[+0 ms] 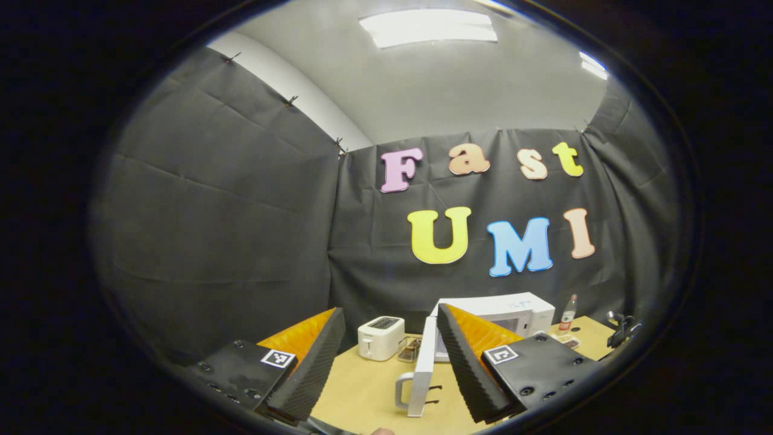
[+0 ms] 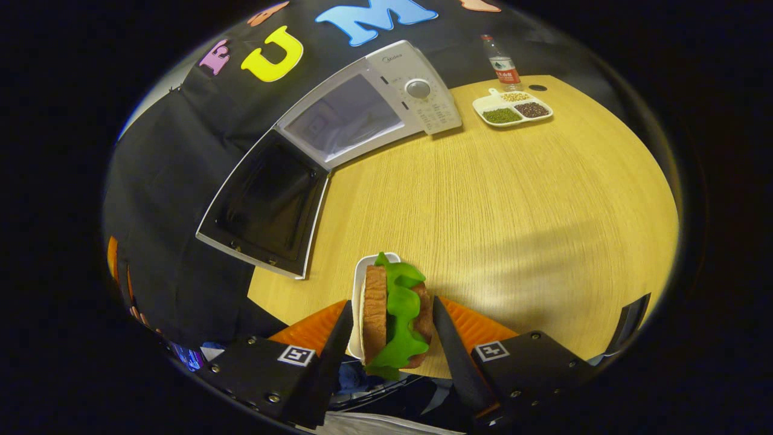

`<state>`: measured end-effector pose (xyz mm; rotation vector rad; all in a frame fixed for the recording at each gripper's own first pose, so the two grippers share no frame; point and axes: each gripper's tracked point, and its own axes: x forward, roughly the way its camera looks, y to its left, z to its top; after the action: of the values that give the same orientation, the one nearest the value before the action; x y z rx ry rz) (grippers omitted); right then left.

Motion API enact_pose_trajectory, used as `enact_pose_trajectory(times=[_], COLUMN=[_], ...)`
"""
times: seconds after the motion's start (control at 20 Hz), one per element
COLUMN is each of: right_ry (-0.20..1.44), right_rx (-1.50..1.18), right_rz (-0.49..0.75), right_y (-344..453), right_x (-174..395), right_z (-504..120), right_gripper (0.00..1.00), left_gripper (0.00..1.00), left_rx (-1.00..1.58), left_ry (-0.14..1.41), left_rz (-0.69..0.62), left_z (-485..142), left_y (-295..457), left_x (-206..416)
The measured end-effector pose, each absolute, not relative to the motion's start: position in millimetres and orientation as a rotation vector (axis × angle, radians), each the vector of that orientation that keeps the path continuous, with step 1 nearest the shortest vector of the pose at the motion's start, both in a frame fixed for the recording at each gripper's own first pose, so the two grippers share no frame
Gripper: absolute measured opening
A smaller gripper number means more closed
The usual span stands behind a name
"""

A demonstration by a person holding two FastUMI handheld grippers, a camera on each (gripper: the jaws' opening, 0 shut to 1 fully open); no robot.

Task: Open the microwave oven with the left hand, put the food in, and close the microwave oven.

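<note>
Already the sandwich (image 2: 395, 314) sits on its plate (image 2: 357, 302) at the tabletop (image 2: 513, 199) edge, between the right tool's (image 2: 389, 338) fingers, whose contact I cannot tell. Beyond, the microwave (image 2: 368, 103) door (image 2: 266, 205) stands open, ready for loading; the left tool (image 1: 386, 362) hangs apart, empty.
</note>
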<state>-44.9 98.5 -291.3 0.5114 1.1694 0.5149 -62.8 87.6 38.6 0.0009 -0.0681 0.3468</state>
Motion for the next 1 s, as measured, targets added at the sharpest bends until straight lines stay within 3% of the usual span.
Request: enact_pose_trajectory(times=[0.1,0.15,0.2,0.3,0.35,0.7,1.0], right_ry=[1.167,1.173,1.186,1.191,1.205,1.128,1.007], right_rx=[0.530,0.548,0.558,0.566,0.567,0.571,0.620], right_rz=[0.517,0.522,0.536,0.532,0.556,0.574,0.503], right_y=[99.8,102.0,106.0,100.8,102.6,108.7,129.1], right_x=[-45.3,-45.5,-47.5,-43.3,-46.5,-36.7,12.3], right_z=[-291.8,-290.6,-290.6,-292.1,-288.7,-257.9,-221.0], right_gripper=[0.81,0.73,0.51,0.51,0.31,0.30,0.30], left_gripper=[1.00,1.00,1.00,0.98,1.00,1.00,1.00], left_rx=[0.002,0.002,0.000,-0.003,-0.004,-0.005,-0.033], left_ry=[-0.069,-0.071,-0.072,-0.074,-0.076,-0.101,-0.112], left_rz=[0.363,0.370,0.376,0.384,0.387,0.370,0.316], left_z=[37.5,36.8,36.1,35.3,33.4,37.8,31.2], left_y=[86.8,86.5,86.0,82.8,82.0,84.2,100.0], left_x=[-64.7,-65.5,-66.9,-68.3,-68.0,-54.8,-12.2])
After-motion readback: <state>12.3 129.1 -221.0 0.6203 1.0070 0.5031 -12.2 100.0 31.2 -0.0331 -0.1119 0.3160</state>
